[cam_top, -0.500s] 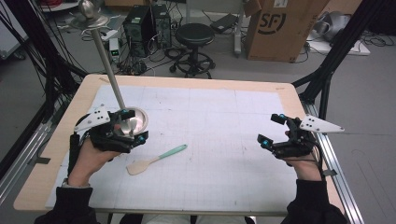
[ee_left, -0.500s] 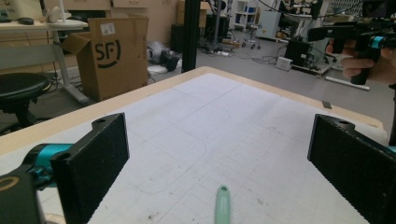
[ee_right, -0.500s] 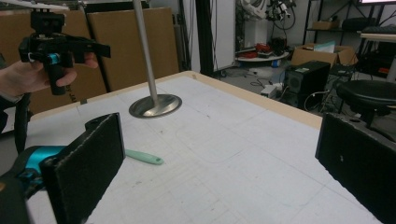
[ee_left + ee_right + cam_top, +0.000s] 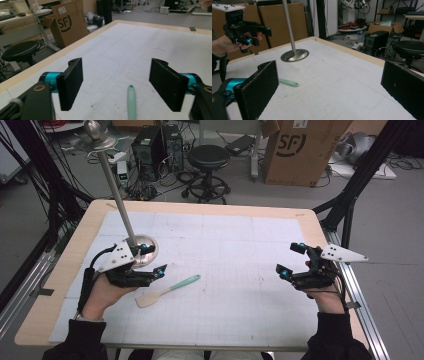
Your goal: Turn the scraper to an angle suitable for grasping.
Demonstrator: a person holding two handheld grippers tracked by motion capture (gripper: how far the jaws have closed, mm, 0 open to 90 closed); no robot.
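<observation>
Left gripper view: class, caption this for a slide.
Open left gripper over the white mat, its jaws flanking a spatula's green handle.

A white mat with a faint grey grid [image 4: 235, 270] covers the pale wooden tabletop [image 4: 80, 245]. The spatula [image 4: 167, 290] has a mint-green handle and a light tan wooden blade. The shiny silver metal stand with a round base [image 4: 141, 249] gleams. Both black grippers' jaws carry teal accents and finely ribbed pads; the brown cardboard box [image 4: 295, 150] bears black lettering.

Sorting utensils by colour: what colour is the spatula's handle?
Mint green, on the spatula; clearest in the high view.
</observation>
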